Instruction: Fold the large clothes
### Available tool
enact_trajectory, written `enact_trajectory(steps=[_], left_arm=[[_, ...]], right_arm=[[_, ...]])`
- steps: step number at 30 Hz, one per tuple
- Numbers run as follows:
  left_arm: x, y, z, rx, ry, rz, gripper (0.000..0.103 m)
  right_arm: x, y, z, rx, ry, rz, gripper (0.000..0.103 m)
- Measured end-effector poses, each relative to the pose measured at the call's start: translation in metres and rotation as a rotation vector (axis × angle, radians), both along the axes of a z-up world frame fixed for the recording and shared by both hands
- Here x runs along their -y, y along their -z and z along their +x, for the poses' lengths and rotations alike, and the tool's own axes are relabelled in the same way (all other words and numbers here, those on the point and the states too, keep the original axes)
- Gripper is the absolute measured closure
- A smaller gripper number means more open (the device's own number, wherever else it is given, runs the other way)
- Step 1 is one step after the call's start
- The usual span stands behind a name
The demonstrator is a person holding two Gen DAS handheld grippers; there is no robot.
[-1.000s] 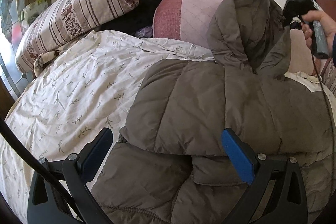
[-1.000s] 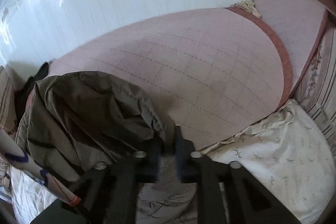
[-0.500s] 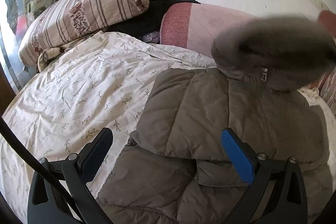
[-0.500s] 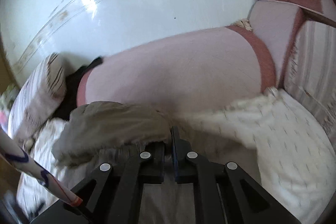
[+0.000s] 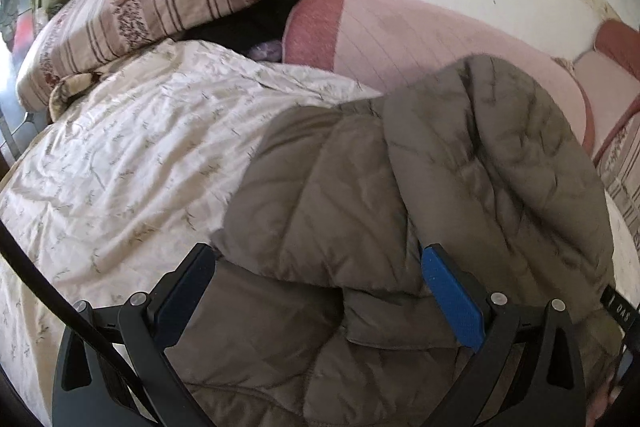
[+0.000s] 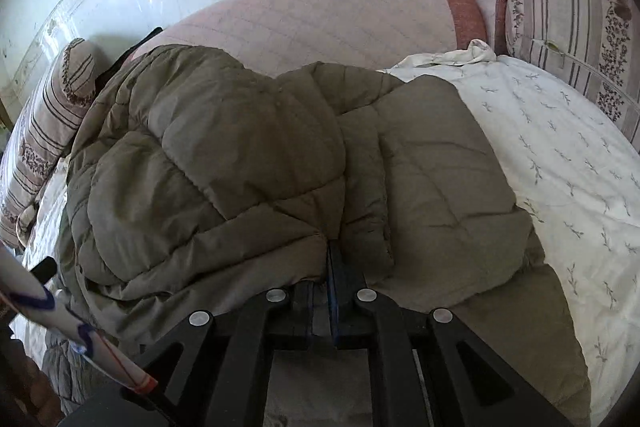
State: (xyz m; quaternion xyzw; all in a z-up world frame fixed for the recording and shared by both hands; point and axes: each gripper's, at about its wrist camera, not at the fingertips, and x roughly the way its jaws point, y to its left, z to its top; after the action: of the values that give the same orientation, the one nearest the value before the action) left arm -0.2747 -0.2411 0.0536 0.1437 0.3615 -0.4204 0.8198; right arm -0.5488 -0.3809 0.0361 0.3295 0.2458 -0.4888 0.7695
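1. Olive-brown quilted puffer jacket (image 5: 332, 195) spread on bed with white leaf-print cover (image 5: 120, 163), filling centre and lower right of left wrist frame.
2. Hood (image 5: 492, 155) folded over jacket body, right of centre.
3. Left claw (image 5: 320, 291) wide apart, hovering above jacket at bottom of frame, nothing clamped.
4. Right claw (image 6: 330, 267) pressed together, clamped on hood edge, bottom centre of right wrist frame.
5. Striped pillow (image 5: 148, 11) at upper left, pink quilted cushion (image 5: 420, 39) behind jacket.

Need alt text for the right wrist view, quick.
The right tool is shut on a fold of a brown quilted jacket spread over a white leaf-print sheet. A pink cushion lies behind.
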Motion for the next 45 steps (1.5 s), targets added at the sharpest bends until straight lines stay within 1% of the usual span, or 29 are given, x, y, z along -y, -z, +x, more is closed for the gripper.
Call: enact_trajectory(steps=[2, 4, 6, 7, 8, 9, 11, 13, 17, 21, 24, 27, 30, 32, 34, 36, 38, 39, 40, 41, 43, 44, 45], left_arm=[[0.005, 0.006, -0.002, -0.008, 0.009, 0.024, 0.000], [0.007, 0.008, -0.003, -0.003, 0.010, 0.031, 0.000], [0.007, 0.007, -0.004, 0.000, 0.014, 0.028, 0.000], [0.007, 0.007, -0.004, 0.001, 0.013, 0.027, 0.000], [0.006, 0.006, -0.004, 0.004, 0.011, 0.025, 0.000], [0.005, 0.005, -0.004, 0.006, 0.010, 0.024, 0.000], [0.005, 0.004, -0.003, 0.004, 0.006, 0.020, 0.000], [0.003, 0.002, -0.001, -0.003, 0.000, 0.014, 0.000], [0.002, 0.001, 0.001, -0.022, -0.010, 0.003, 0.000], [0.003, 0.001, 0.001, -0.033, -0.010, 0.001, 0.000], [0.003, 0.001, 0.001, -0.030, -0.011, 0.002, 0.000], [0.002, 0.000, 0.002, -0.030, -0.017, -0.002, 0.000], [0.000, -0.002, 0.004, -0.038, -0.022, -0.013, 0.000], [0.001, -0.001, 0.003, -0.038, -0.020, -0.011, 0.000], [0.003, 0.001, 0.001, -0.027, -0.016, 0.001, 0.000], [0.004, 0.001, 0.000, -0.018, -0.016, 0.005, 0.000], [0.004, 0.002, 0.000, -0.017, -0.015, 0.005, 0.000], [0.004, 0.002, 0.001, -0.018, -0.015, 0.006, 0.000], [0.005, 0.003, 0.001, -0.021, -0.014, 0.009, 0.000], [0.005, 0.004, 0.002, -0.023, -0.013, 0.010, 0.000], [0.006, 0.004, 0.002, -0.024, -0.010, 0.013, 0.000], [0.006, 0.004, 0.002, -0.022, -0.010, 0.013, 0.000], [0.006, 0.003, 0.002, -0.019, -0.010, 0.010, 0.000]], right_arm=[[0.000, 0.001, -0.001, 0.010, -0.012, -0.001, 0.089], [-0.001, -0.001, -0.004, 0.011, -0.023, -0.003, 0.087], [-0.005, -0.005, -0.005, 0.007, -0.036, -0.010, 0.077], [-0.007, -0.008, -0.005, 0.010, -0.046, -0.016, 0.064], [-0.010, -0.011, -0.005, 0.012, -0.059, -0.023, 0.059], [-0.012, -0.013, -0.005, 0.005, -0.063, -0.028, 0.059], [-0.018, -0.018, -0.003, -0.037, -0.066, -0.047, 0.059], [-0.025, -0.024, -0.004, -0.043, -0.061, -0.054, 0.059], [-0.030, -0.041, -0.018, 0.053, -0.032, -0.059, 0.059], [-0.033, -0.061, -0.016, 0.123, -0.032, -0.120, 0.059], [-0.026, -0.074, -0.007, 0.137, -0.059, -0.141, 0.059], [-0.018, -0.081, 0.000, 0.132, -0.060, -0.174, 0.059], [-0.001, -0.080, 0.000, 0.138, -0.033, -0.170, 0.059], [0.009, -0.078, 0.003, 0.160, -0.036, -0.158, 0.059], [0.014, -0.073, 0.010, 0.158, -0.051, -0.168, 0.059], [0.020, -0.054, 0.024, 0.104, -0.088, -0.119, 0.059], [0.025, -0.023, 0.041, 0.038, -0.141, -0.022, 0.058], [0.025, -0.012, 0.046, 0.008, -0.152, 0.000, 0.058], [0.022, -0.005, 0.049, -0.020, -0.154, -0.016, 0.058], [0.017, -0.005, 0.050, -0.035, -0.155, -0.045, 0.058], [0.014, -0.011, 0.053, -0.060, -0.164, -0.058, 0.057], [0.011, -0.015, 0.052, -0.064, -0.165, -0.063, 0.057], [0.009, -0.020, 0.048, -0.048, -0.162, -0.068, 0.056]])
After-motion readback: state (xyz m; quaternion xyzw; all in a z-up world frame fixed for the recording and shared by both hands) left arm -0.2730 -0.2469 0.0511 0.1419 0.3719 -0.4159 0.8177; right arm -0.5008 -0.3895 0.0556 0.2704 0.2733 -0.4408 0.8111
